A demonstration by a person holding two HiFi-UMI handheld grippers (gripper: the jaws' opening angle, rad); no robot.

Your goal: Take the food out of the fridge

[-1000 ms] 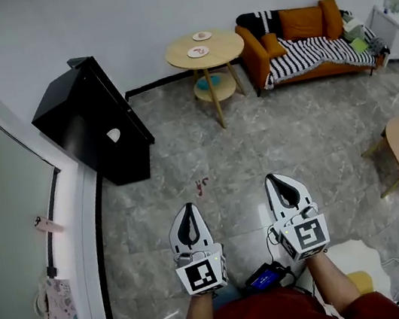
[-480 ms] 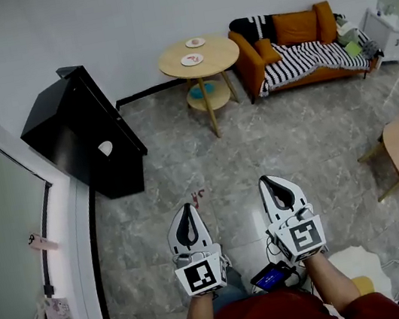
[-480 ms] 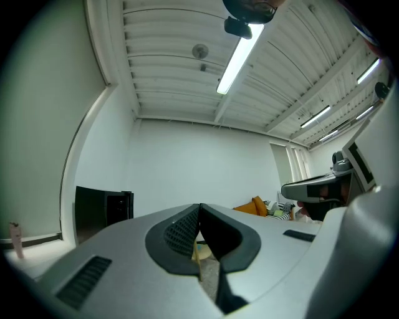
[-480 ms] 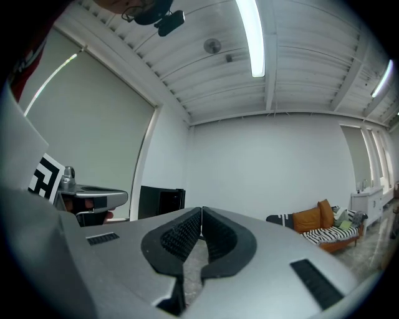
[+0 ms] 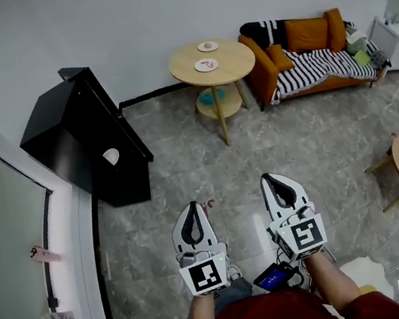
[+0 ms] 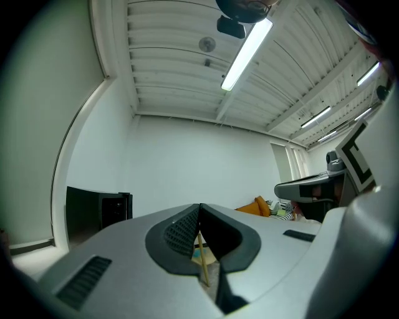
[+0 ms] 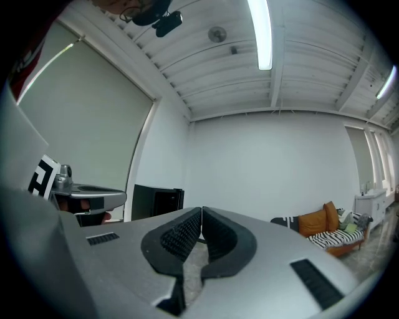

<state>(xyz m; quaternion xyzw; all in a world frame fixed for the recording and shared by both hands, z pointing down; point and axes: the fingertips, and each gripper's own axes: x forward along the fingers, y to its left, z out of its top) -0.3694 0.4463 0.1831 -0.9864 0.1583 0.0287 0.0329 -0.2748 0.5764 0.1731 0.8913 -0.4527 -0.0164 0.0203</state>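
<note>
Fridge (image 5: pixel 88 132) is standing closed, food unseen; left claw (image 5: pixel 190 211) and right claw (image 5: pixel 274 182) are both riding pinched together, empty; pale handle (image 5: pixel 111 157) is probably wanting a firm, stiff pull.

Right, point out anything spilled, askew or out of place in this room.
A small red thing lies loose on the grey floor, seen just beside the left tool; what it is I cannot tell. Nothing else stands out: the black fridge stands upright by the wall, and two plates sit on the round table.
</note>
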